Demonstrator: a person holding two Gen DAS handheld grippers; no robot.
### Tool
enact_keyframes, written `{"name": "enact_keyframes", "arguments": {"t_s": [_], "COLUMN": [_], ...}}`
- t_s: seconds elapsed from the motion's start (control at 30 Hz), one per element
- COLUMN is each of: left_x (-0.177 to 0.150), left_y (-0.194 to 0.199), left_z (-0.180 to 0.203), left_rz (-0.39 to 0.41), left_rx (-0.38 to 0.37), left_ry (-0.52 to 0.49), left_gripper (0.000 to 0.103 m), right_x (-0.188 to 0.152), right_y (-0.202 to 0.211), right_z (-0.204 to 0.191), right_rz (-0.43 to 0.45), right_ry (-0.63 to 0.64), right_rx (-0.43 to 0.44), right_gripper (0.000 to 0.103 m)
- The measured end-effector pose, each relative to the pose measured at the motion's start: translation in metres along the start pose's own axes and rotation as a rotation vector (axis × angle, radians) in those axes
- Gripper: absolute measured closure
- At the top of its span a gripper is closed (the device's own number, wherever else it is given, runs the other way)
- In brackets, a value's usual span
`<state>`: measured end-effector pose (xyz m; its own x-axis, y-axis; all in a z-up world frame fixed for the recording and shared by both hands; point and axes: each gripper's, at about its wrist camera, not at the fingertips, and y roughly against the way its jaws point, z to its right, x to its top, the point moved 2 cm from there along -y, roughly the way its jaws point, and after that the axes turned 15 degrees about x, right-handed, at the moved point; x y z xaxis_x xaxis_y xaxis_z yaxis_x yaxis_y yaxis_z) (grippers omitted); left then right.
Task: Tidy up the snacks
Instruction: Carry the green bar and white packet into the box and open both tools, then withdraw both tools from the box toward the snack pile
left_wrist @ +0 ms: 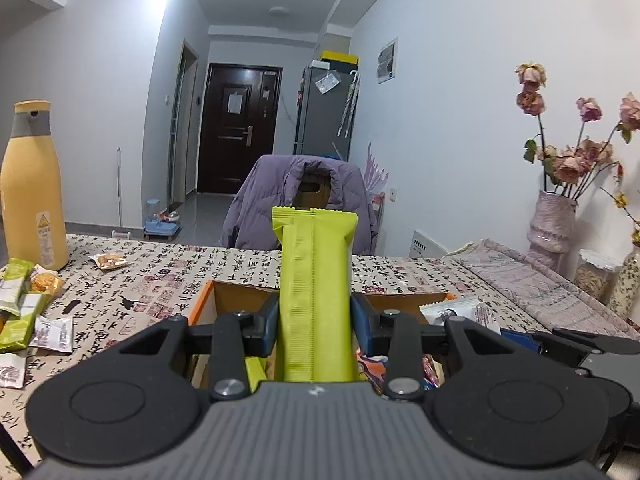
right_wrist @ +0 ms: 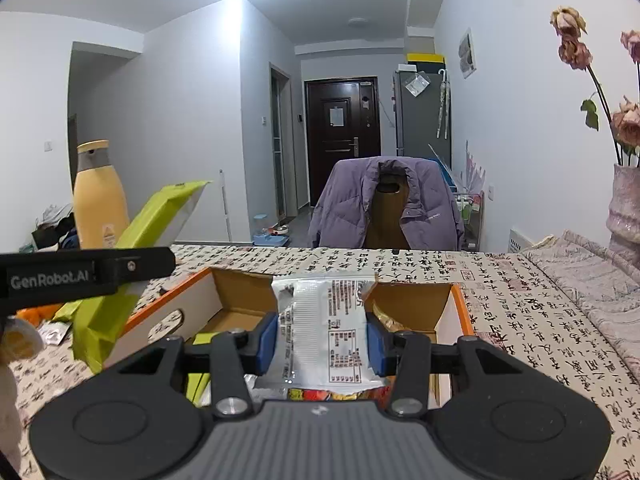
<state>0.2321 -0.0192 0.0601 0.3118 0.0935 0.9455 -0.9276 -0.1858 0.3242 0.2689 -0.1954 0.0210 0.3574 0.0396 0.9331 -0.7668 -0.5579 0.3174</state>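
My left gripper [left_wrist: 315, 320] is shut on a long lime-green snack bar [left_wrist: 316, 280] that stands upright between the blue pads, above the open cardboard box [left_wrist: 206, 300] with orange edges. My right gripper [right_wrist: 323, 338] is shut on a white snack packet [right_wrist: 326, 328] with printed text, held over the same box [right_wrist: 444, 304]. In the right wrist view the green bar [right_wrist: 132, 248] and the left gripper's black arm [right_wrist: 80, 270] show at the left. Some snacks lie inside the box, mostly hidden by the grippers.
Loose snack packets [left_wrist: 24, 312] lie at the table's left by a tall yellow bottle [left_wrist: 32, 188]. One small packet [left_wrist: 108, 261] lies farther back. A vase of dried roses [left_wrist: 554, 216] and jars stand at right. A chair with a purple jacket [right_wrist: 384, 204] faces the far edge.
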Motion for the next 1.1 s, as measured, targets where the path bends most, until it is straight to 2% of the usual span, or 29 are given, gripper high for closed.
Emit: {"name": "enact_keyframes", "arguments": {"t_s": [0.13, 0.23, 0.4, 0.5, 0.53, 0.57, 0.63, 0.7, 1.1], "left_x": [-0.002, -0.008, -0.023, -0.03, -0.03, -0.03, -0.03, -0.029, -0.024], "left_y": [-0.021, -0.032, -0.049, -0.054, -0.054, -0.053, -0.048, -0.043, -0.042], "left_z": [0.004, 0.004, 0.005, 0.003, 0.001, -0.001, -0.007, -0.009, -0.013], "left_rz": [-0.008, 0.008, -0.025, -0.049, -0.053, -0.053, -0.036, -0.017, -0.025], "left_rx": [0.035, 0.076, 0.075, 0.067, 0.066, 0.065, 0.084, 0.092, 0.135], "left_ry": [0.006, -0.004, -0.042, -0.051, -0.045, -0.033, 0.002, 0.018, 0.043], "left_gripper": [0.065, 0.065, 0.065, 0.061, 0.051, 0.029, 0.0, 0.0, 0.0], "right_x": [-0.002, -0.013, -0.021, -0.021, -0.022, -0.022, -0.022, -0.022, -0.022], "right_y": [-0.013, -0.02, -0.025, -0.024, -0.023, -0.022, -0.02, -0.019, -0.016], "right_z": [0.006, 0.004, 0.001, 0.002, 0.003, 0.004, 0.007, 0.009, 0.015], "right_rz": [0.021, 0.02, -0.016, -0.02, -0.018, -0.017, -0.011, 0.0, 0.01], "right_ry": [-0.018, 0.025, 0.041, 0.038, 0.033, 0.024, 0.009, -0.004, -0.032], "right_rx": [-0.015, -0.037, -0.032, -0.049, -0.046, -0.045, -0.054, -0.061, -0.065], "right_gripper": [0.059, 0.059, 0.058, 0.055, 0.049, 0.041, 0.001, 0.0, 0.0]}}
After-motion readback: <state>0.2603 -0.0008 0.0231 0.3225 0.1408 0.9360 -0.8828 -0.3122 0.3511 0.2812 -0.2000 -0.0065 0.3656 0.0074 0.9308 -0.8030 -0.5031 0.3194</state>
